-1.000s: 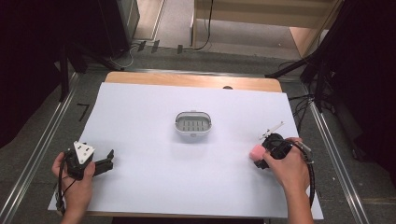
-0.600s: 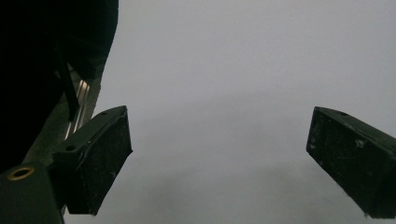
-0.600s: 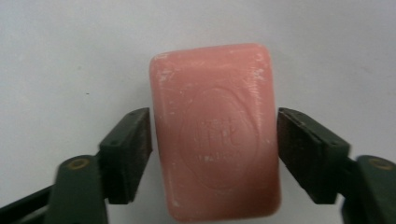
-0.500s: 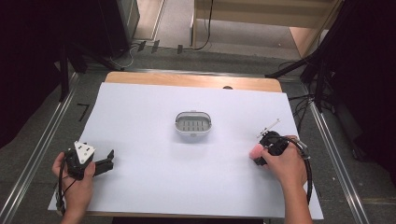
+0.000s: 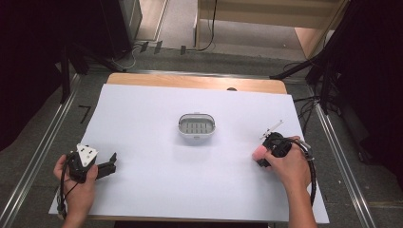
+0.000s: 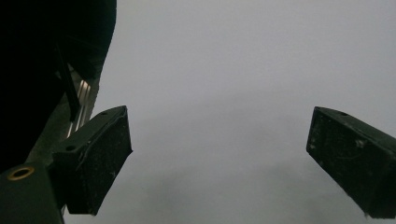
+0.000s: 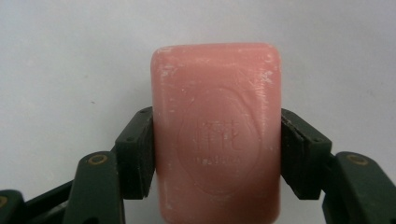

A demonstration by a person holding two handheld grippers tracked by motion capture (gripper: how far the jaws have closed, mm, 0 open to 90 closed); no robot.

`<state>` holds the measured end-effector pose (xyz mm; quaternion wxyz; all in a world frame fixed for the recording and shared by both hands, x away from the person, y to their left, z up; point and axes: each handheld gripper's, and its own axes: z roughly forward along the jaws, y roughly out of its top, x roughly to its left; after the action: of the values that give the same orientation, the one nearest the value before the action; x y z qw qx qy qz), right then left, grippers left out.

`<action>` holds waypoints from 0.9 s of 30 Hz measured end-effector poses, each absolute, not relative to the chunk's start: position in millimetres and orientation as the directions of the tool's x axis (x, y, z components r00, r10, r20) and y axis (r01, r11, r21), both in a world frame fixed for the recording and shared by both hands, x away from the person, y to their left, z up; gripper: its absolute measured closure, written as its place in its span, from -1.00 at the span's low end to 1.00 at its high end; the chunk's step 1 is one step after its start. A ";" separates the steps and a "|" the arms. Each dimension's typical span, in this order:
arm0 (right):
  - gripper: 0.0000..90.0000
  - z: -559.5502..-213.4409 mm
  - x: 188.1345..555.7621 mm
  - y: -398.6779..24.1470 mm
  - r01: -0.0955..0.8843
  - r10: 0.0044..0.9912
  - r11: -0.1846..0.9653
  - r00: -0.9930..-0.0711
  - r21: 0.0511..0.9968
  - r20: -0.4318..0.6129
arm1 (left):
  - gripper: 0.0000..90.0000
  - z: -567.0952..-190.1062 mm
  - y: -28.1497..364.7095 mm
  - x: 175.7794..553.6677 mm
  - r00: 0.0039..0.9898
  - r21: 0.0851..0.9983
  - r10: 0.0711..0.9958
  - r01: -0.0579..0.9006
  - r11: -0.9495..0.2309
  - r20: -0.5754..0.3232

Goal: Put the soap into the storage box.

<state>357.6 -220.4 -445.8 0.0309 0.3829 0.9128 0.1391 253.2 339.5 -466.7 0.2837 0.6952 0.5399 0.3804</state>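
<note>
White sheet [image 5: 142, 190] covers the table [image 5: 199, 81] in front of me, and a small grey soap dish [image 5: 196, 127] sits at its middle. Near left, my left gripper [image 5: 110, 164] rests low over the sheet, its jaws spread wide with nothing between them. Near right, my right gripper [image 5: 262, 154] has just been closing, and now its pads [image 7: 135, 154] press both long sides of the pink soap bar [image 7: 217, 130]. The bar lies flat on the sheet, well apart from the dish, to its right and nearer to me.
</note>
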 end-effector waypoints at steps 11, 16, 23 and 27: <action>-0.15 -422.8 368.4 -195.2 0.606 0.632 0.724 -0.774 0.330 0.035 | -0.84 -465.6 344.3 253.2 0.119 0.818 0.977 0.535 -0.213 0.176; -0.15 -415.0 374.4 -182.5 0.561 0.588 0.763 -0.809 0.322 0.017 | -0.84 -465.3 345.8 253.6 0.120 0.818 0.979 0.538 -0.204 0.165; -0.15 -405.0 386.0 -161.8 0.504 0.535 0.791 -0.845 0.345 0.009 | -0.84 -465.3 346.5 253.9 0.117 0.820 0.981 0.539 -0.194 0.155; -0.14 -398.7 392.5 -146.5 0.465 0.498 0.810 -0.867 0.357 -0.001 | -0.84 -465.3 346.7 254.1 0.119 0.818 0.981 0.541 -0.194 0.155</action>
<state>392.5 -146.5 -398.7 0.0475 0.2533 0.9502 0.1754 254.1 346.7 -465.3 0.3045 0.6832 0.5568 0.3613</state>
